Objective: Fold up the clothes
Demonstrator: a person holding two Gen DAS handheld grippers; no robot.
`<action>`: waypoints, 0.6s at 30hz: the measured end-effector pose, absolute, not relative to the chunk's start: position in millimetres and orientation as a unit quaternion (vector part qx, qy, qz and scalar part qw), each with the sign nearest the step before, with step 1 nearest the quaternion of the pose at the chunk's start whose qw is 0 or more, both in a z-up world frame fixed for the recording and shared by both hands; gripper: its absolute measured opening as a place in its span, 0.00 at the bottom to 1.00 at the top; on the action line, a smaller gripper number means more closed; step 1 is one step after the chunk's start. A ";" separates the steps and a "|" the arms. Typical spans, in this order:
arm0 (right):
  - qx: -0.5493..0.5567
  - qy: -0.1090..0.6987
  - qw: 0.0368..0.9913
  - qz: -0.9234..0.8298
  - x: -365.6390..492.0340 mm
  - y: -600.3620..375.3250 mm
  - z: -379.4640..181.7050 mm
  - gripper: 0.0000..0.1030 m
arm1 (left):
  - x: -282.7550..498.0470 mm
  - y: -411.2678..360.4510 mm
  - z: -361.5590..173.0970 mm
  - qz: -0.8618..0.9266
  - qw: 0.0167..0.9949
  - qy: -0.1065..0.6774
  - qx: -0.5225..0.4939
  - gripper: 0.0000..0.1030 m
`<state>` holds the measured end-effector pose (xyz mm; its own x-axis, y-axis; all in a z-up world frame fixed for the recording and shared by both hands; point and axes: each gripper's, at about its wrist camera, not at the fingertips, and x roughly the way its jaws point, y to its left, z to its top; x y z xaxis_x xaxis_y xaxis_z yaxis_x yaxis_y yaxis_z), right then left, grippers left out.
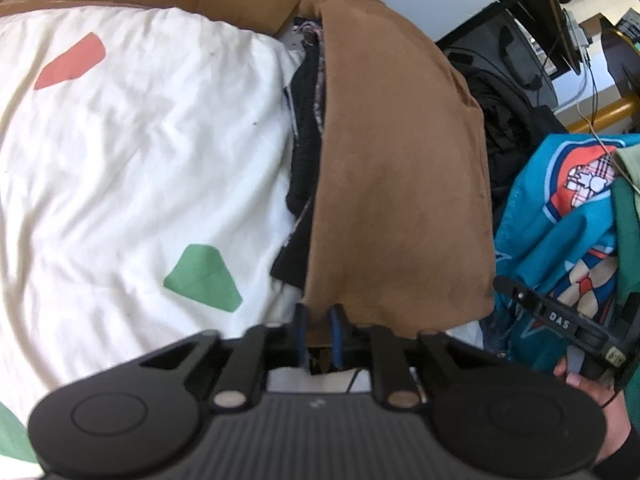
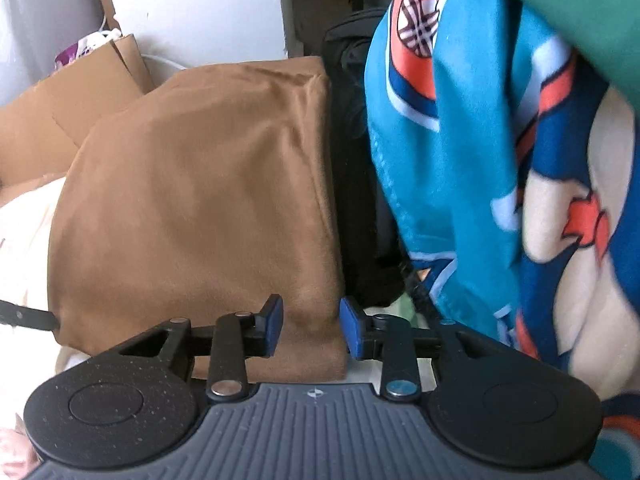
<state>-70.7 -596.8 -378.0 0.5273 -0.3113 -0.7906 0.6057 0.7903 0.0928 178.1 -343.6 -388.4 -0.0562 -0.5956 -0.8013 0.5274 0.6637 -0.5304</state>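
Left claw (image 1: 319, 330) pinches brown cloth (image 1: 400, 184); right claw (image 2: 311, 330) gapes.

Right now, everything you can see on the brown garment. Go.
The brown garment is plain tan, soft, suede-like cloth, folded into a rectangle. It lies on top of a stack of dark clothes beside the white bedding. The left gripper is shut on its near edge; the right gripper stands open at its near right corner, pads not pressing. A teal printed fabric hangs to its right.

Both views are taken close up, tilted downward along the fingers; the brown garment (image 1: 400, 184) and teal blanket (image 2: 460, 168) are shared by both.
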 end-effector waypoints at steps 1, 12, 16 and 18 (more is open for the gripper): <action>0.180 0.407 0.854 -0.268 -68.9 -595.6 -380.3 0.37 | 178.3 -341.9 -388.7 -0.404 0.691 0.599 -0.023 0.00; 0.186 0.434 0.837 -0.277 -62.4 -583.1 -399.7 0.37 | 183.2 -321.6 -384.1 -0.381 0.687 0.618 -0.024 0.03; 0.192 0.435 0.833 -0.282 -59.8 -580.5 -395.7 0.38 | 179.2 -322.9 -370.7 -0.379 0.698 0.608 -0.012 0.23; 0.195 0.435 0.832 -0.285 -58.1 -579.7 -393.2 0.42 | 175.5 -322.1 -362.7 -0.380 0.703 0.602 -0.007 0.37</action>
<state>-58.1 -579.7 -393.2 0.4594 -0.3048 -0.8343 0.6442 0.7610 0.0768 175.5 -322.1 -362.7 -0.0126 -0.5424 -0.8400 0.5255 0.7112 -0.4670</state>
